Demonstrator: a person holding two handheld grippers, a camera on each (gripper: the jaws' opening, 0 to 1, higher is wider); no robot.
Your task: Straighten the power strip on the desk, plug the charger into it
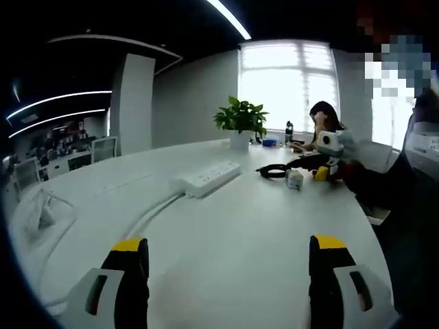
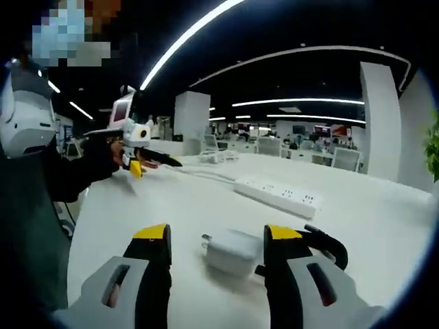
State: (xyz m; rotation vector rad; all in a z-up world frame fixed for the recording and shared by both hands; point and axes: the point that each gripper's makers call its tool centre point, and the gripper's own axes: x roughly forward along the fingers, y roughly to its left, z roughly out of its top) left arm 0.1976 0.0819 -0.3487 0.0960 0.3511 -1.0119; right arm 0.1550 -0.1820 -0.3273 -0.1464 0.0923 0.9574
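In the left gripper view, the left gripper (image 1: 229,264) is hovering low over the white desk (image 1: 260,226), its two yellow-tipped fingers (image 1: 129,248) standing wide apart with nothing between them. The white power strip (image 1: 208,177) is lying at an angle near the centre of the frame, its cable (image 1: 147,214) trailing toward the lower left. A potted plant (image 1: 241,122) is standing behind it. At centre right, the right gripper (image 1: 328,171) is reaching toward the small white charger (image 1: 294,179), beside a black cable loop (image 1: 273,171). A person (image 1: 325,123) is sitting beyond.

In the right gripper view, the right gripper (image 2: 219,240) is resting at the bottom centre, its fingers (image 2: 154,236) spread on either side of the charger (image 2: 232,251) without pinching it. The power strip (image 2: 278,194) is lying just beyond, right of centre. The left gripper (image 2: 137,168) is hanging at centre left above the desk (image 2: 171,205).
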